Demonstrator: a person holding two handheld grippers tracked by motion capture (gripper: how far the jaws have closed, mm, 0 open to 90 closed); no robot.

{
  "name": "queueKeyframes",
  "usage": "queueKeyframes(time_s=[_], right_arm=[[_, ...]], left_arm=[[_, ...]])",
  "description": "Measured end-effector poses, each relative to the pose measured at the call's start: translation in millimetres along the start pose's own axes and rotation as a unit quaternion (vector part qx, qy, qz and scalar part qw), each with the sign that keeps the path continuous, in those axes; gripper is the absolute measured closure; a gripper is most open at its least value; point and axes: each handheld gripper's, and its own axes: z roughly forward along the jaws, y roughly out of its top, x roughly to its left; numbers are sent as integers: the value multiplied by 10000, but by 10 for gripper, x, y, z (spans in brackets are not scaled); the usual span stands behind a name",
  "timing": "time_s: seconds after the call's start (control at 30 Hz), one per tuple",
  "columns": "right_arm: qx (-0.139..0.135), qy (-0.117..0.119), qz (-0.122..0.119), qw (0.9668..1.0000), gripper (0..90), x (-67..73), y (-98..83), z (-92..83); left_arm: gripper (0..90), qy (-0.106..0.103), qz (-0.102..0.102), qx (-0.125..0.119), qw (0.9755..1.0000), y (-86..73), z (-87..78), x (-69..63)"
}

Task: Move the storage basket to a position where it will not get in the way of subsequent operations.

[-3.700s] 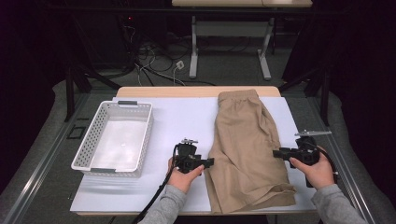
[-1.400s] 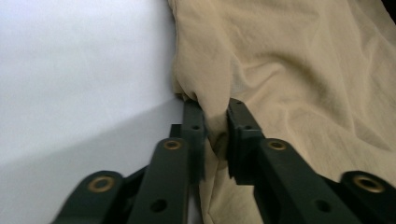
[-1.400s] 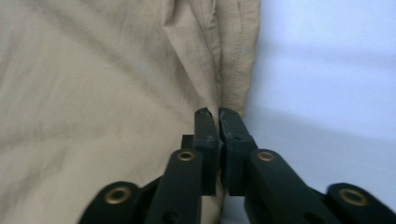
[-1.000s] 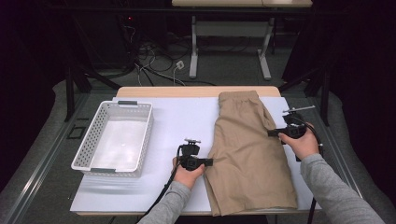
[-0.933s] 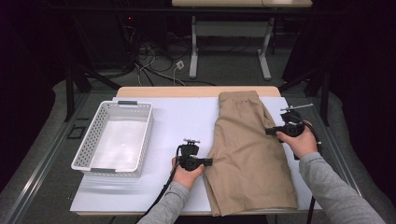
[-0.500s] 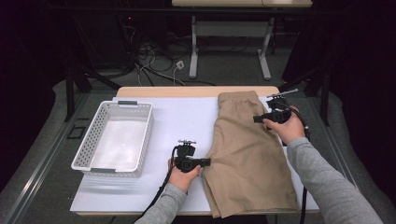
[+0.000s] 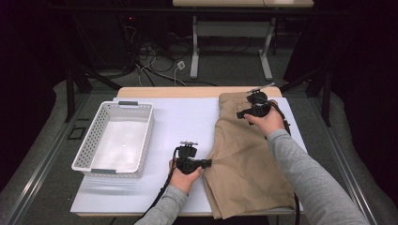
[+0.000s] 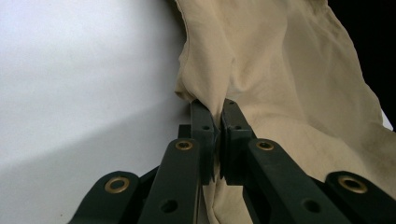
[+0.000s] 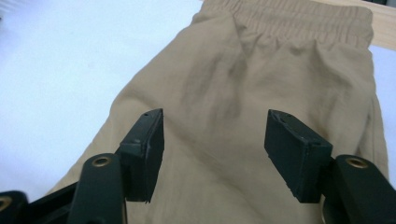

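Observation:
Tan shorts [image 7: 248, 154] lie flat on the right half of the white sheet, with the elastic waistband [image 9: 299, 21] at the far end. My left gripper [image 7: 206, 163] sits at the shorts' left edge and is shut on a pinched fold of the fabric [image 8: 215, 116]. My right gripper [image 7: 240, 114] hovers over the upper part of the shorts, near the waistband, pointing left. Its jaws have just been opening and stand wide in the right gripper view [image 9: 215, 140]. The cloth [image 9: 261, 70] lies below them, and nothing is pressed between the pads.
A white slatted basket [image 7: 136, 104] stands empty on the left of the sheet [image 7: 187, 122]. The wooden table edge [image 7: 164, 91] runs along the far side. Beyond it are dark floor, cables and table legs.
My right gripper has left the shorts' right edge, moving away from me and leftward to the waistband area, and its jaws have spread. The left gripper has kept its place and its grip.

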Motion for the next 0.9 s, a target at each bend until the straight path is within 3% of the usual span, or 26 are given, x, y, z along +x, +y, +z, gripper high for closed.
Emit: queueKeyframes(time_s=[0.27,0.47,0.63,0.9], right_arm=[[92,5,-318,9995,333,211,65,93],[119,9,-327,9994,330,330,81,158],[161,132,-311,9993,265,404,87,245],[282,-65,-316,9991,191,497,36,421]], left_arm=[[863,-15,-13,-13,10000,-7,-8,12],[864,-19,-17,-28,10000,-13,-3,12],[864,-27,-25,-30,10000,-15,0,16],[863,-22,-24,-11,10000,-18,7,25]])
